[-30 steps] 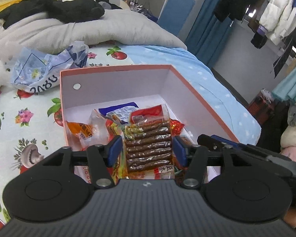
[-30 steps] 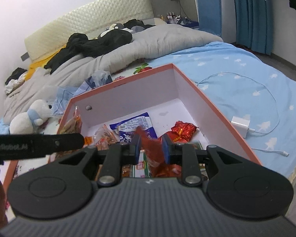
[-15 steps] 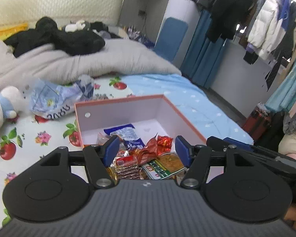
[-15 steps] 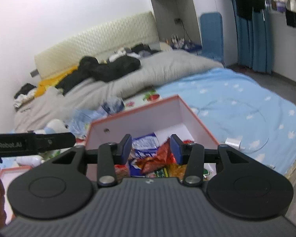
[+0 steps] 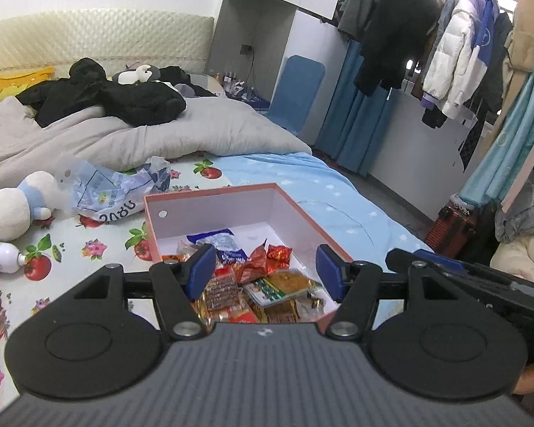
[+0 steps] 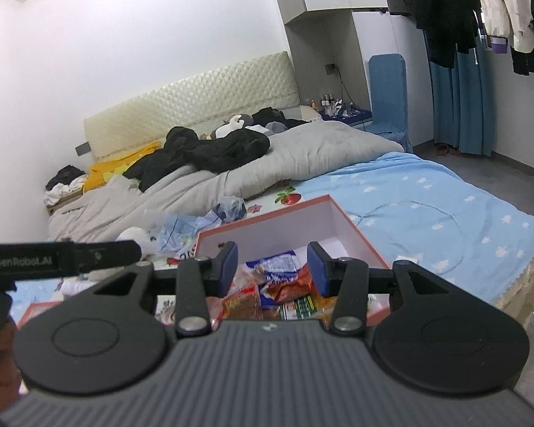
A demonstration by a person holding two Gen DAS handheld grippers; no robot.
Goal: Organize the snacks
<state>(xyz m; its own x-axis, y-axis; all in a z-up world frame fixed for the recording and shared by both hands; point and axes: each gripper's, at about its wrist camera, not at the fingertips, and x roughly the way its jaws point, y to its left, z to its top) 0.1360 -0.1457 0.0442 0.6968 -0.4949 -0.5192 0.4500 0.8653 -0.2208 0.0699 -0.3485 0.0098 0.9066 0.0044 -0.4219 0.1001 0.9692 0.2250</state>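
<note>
Left hand-held gripper (image 5: 265,273) empty, wide | above box (image 5: 210,193) rim, snacks (image 5: 256,284) below

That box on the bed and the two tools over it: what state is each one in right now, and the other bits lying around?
Box: open, no lid on, snacks heaped inside.
Left tool: open, holding nothing.
Right tool: open, holding nothing; its jaws have just been opening.
Plastic bag: crumpled, lying beside the box.
Plush toy: lying on its side.
White bottle: lying flat on the bed.
</note>
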